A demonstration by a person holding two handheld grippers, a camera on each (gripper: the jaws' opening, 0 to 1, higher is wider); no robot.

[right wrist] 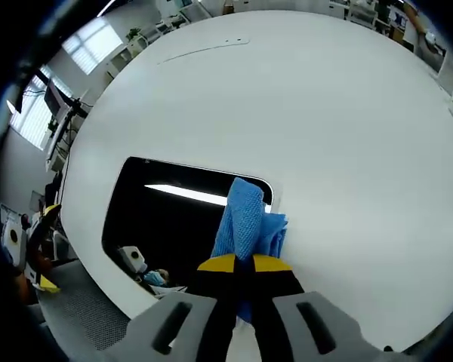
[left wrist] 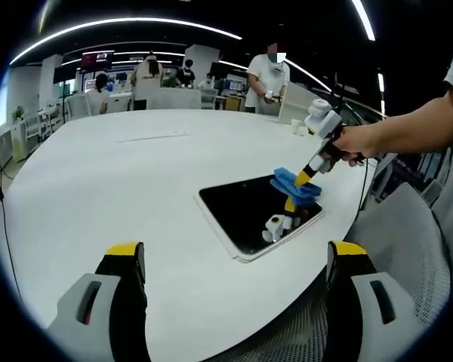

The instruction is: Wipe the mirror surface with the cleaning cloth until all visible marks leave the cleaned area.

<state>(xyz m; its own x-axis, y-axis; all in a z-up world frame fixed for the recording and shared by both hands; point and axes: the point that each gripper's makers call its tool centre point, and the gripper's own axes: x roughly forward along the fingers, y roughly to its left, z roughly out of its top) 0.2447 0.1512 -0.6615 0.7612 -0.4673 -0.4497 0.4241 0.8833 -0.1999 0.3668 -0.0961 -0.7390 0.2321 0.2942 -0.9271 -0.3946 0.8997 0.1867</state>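
Right claw (right wrist: 244,264) clamped on ribbed blue cloth (right wrist: 245,219) (left claw (left wrist: 238,260) agape) over glossy rectangular mirror (right wrist: 174,219).

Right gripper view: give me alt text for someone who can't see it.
The right gripper, jaws shut on a blue cleaning cloth, presses it onto a dark rectangular mirror lying flat on a white table. The cloth sits near one mirror corner; ceiling lights reflect in the glass.

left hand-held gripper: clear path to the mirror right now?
Probably yes. The left hand-held gripper is open over bare table, with nothing between it and the mirror. The right hand-held gripper holds the cloth at the mirror's far edge.
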